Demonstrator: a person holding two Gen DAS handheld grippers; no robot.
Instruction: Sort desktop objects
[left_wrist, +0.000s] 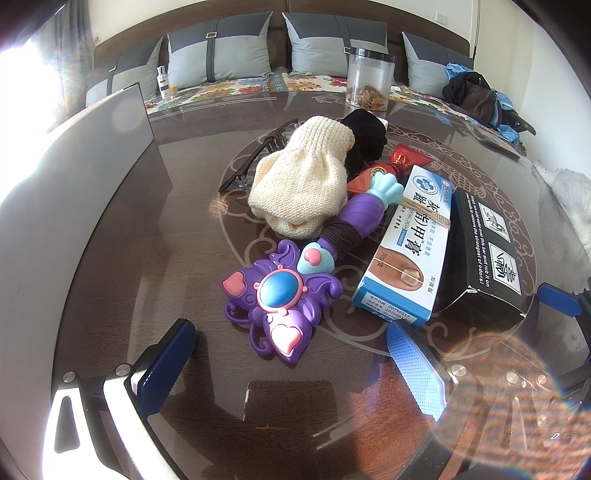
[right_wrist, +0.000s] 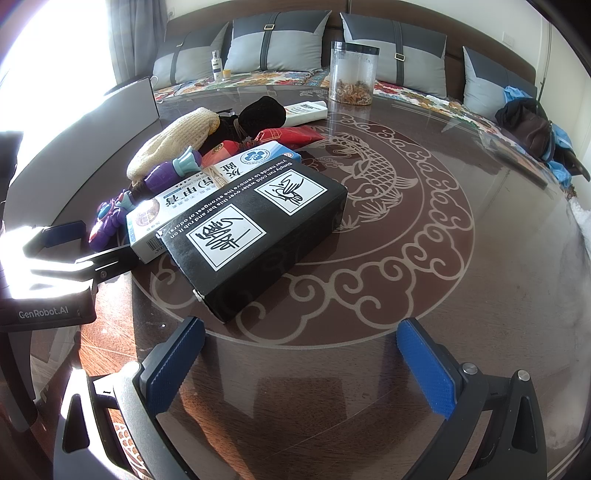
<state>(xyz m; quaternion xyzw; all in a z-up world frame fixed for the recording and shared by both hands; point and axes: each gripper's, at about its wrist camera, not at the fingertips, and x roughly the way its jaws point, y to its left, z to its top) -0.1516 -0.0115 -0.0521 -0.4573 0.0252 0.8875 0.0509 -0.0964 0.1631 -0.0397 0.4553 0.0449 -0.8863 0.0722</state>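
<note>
Two claws hang low at the bottom of their frames, both spread wide with nothing between the pads: our left claw (left_wrist: 291, 363) faces the purple toy wand (left_wrist: 280, 291) at centre, our right claw (right_wrist: 301, 365) faces the black box (right_wrist: 255, 236) at centre.

We judge the sorting has not begun, since everything sits in one heap mid-counter (right_wrist: 443, 295). The black box looks the easiest first pick: it lies outermost, one long side free toward the right of the frame. We should close across its narrow width and lift straight up, because its other side leans on the blue-and-white cream box (left_wrist: 406, 251), which could slide with it.

For the left claw, the wand's handle runs up under the cream knit pouch (left_wrist: 303, 181) and touches the cream box, so pulling it toward us risks dragging both.

Behind, a black cloth (left_wrist: 364, 136), red packets (left_wrist: 406, 158) and glasses (left_wrist: 255, 155) crowd the heap; a clear jar (right_wrist: 352, 72) stands well apart at the upper centre.
</note>
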